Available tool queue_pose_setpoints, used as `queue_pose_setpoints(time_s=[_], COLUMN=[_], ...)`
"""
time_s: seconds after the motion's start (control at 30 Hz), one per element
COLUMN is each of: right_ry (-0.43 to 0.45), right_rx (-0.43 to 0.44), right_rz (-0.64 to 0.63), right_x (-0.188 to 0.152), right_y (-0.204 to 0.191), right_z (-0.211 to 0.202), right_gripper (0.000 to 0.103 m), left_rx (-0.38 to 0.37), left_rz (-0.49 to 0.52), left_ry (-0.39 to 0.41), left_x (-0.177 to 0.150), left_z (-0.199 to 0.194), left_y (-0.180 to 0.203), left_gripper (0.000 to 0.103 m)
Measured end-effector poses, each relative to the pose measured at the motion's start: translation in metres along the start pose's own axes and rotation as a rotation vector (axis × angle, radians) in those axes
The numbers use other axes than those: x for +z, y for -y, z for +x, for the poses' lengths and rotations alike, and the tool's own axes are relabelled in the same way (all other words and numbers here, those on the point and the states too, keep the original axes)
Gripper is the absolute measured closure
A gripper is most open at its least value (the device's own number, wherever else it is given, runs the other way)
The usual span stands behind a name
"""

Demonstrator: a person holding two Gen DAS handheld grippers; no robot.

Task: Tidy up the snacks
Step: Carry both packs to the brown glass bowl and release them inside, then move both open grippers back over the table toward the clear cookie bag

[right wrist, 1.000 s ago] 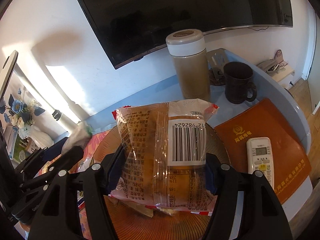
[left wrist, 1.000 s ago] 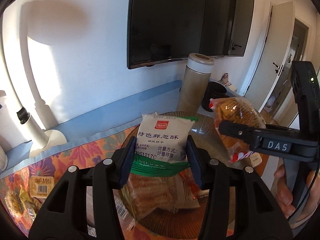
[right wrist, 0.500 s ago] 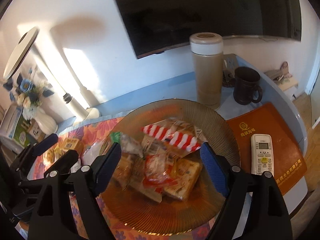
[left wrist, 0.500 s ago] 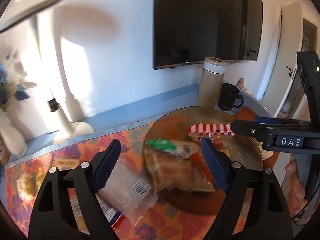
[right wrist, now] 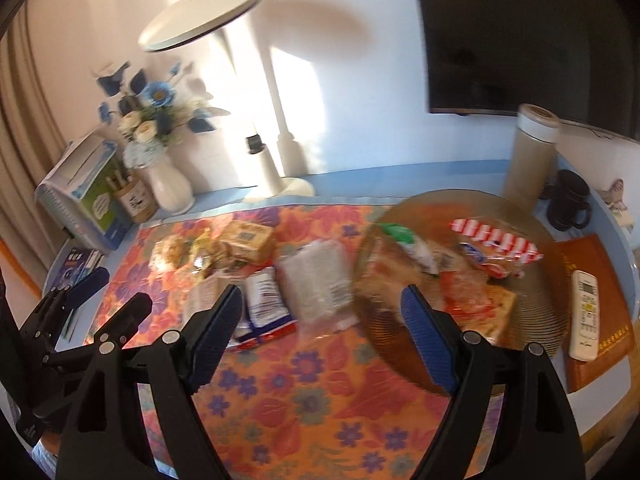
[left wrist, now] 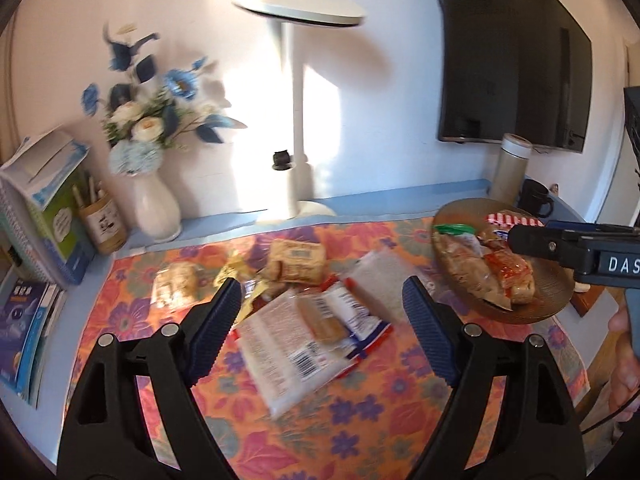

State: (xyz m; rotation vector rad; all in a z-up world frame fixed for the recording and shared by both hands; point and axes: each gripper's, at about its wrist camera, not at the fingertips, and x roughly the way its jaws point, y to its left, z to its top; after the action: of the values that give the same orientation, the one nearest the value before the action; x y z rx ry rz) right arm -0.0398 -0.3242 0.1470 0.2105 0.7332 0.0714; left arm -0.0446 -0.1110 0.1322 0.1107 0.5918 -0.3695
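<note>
A brown glass plate [right wrist: 532, 332] [left wrist: 544, 304] at the right holds several wrapped snacks, among them a red-and-white striped packet [right wrist: 496, 242] and a green-topped packet [left wrist: 454, 229]. More packets lie loose on the flowered cloth [right wrist: 296, 396]: a clear bag with a barcode [left wrist: 296, 336], a white frosted bag [right wrist: 320, 280] and yellow biscuit packs [left wrist: 298, 258]. My left gripper [left wrist: 322, 332] hangs open above the clear bag, holding nothing. My right gripper [right wrist: 320, 330] is open and empty over the cloth, just left of the plate.
Along the back wall stand a white desk lamp [left wrist: 298, 116], a vase of blue and white flowers [left wrist: 154, 200], a pen pot [left wrist: 102, 220] and boxes and books [left wrist: 44, 216]. Right of the plate are a flask [right wrist: 530, 156], a dark mug [right wrist: 568, 202] and a remote [right wrist: 584, 316] on an orange folder.
Both grippers let their packets go onto the plate and opened. Both have drawn back and swung left, so the loose snacks on the cloth now show.
</note>
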Motion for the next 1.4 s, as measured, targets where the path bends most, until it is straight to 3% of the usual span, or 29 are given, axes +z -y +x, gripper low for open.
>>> queue_pose_setpoints(time_s=[0.33,0.47,0.67,0.9,1.0,1.13,1.4], right_ry=[-0.068,-0.089,-0.137,-0.23,-0.233,-0.231,-0.234], right_rx=[0.073,0.096,0.119,0.147,0.176,0.156,0.138], right_rz=[-0.087,-0.098,-0.092,-0.009,0.006,0.01,-0.088], right_x=[-0.007,-0.008,-0.02,-0.052,-0.063,-0.067,-0.075], right_y=[-0.08,-0.096,-0.113,-0.103,-0.1,-0.097,-0.126], right_z=[0.028,0.037,0.061,0.111,0.12,0.135,0.157], right_gripper=[0.022,0.022,0.022,0.022,0.022,0.022,0.022], left_rx=[0.142,0.223,0.226,0.016,0.001,0.04,-0.018], left_rz=[-0.135,-0.15,-0.224,-0.244,-0.279,-0.296,-0.329], left_ry=[0.019,0.057,0.081,-0.144,-0.212,-0.247,-0.264], left_x=[-0.017,-0.006,0.015,0.0,-0.007,-0.015,-0.038], left_z=[-0.023,-0.034,-0.029,0.087,0.137,0.183,0.213], left_y=[-0.117,-0.165,-0.223,-0.227,-0.228,-0.229,-0.241], left_gripper=[0.02,0.02,0.013,0.012,0.012,0.013,0.012])
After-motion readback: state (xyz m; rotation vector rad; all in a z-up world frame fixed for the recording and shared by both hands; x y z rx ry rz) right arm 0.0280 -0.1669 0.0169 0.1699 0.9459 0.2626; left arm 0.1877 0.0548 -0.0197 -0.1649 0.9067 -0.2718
